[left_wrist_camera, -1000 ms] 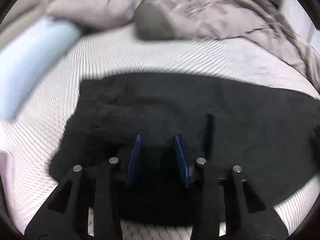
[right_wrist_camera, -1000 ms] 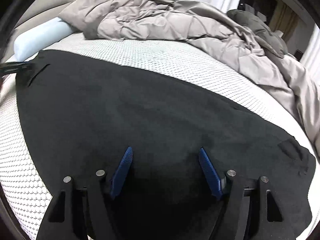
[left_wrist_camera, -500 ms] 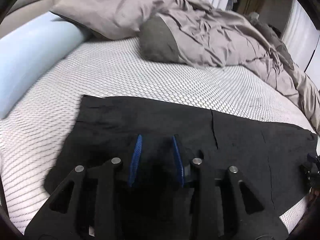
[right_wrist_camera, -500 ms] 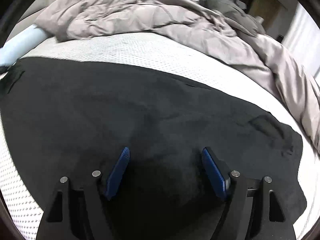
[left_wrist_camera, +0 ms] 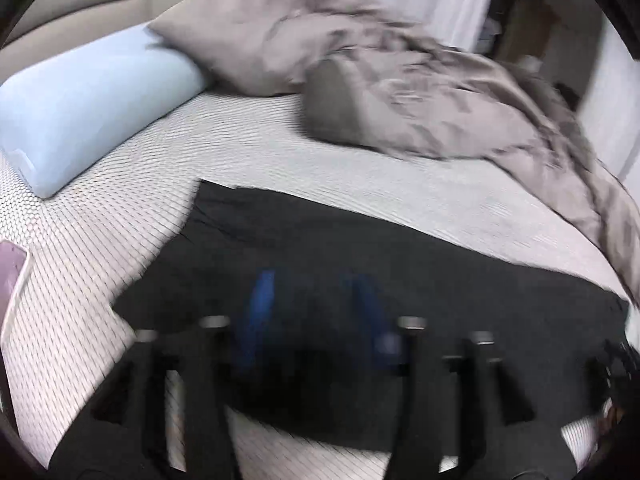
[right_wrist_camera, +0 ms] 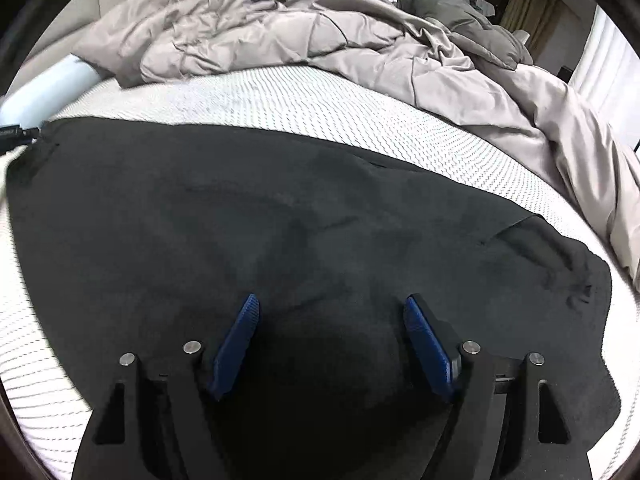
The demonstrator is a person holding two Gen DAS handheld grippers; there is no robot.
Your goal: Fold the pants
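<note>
Black pants (left_wrist_camera: 440,280) lie spread flat across the white mattress (left_wrist_camera: 280,152), filling the lower half of both views. My left gripper (left_wrist_camera: 314,304) hovers over the pants' left end, blurred by motion. Its jaws are opening, the blue pads (left_wrist_camera: 260,312) stand apart, and no cloth is pinched between them. My right gripper (right_wrist_camera: 332,308) is open over the middle of the pants (right_wrist_camera: 240,208), nearer their right end, with only flat cloth beneath its blue pads (right_wrist_camera: 236,340).
A light blue pillow (left_wrist_camera: 88,100) lies at the back left. A rumpled grey duvet (right_wrist_camera: 320,40) runs along the back and down the right side. A pale flat object (left_wrist_camera: 12,280) rests on the mattress at the left edge.
The left gripper has lifted and drawn back from the pants and its pads have spread apart. The right gripper slid sideways over the pants, its jaws a little wider.
</note>
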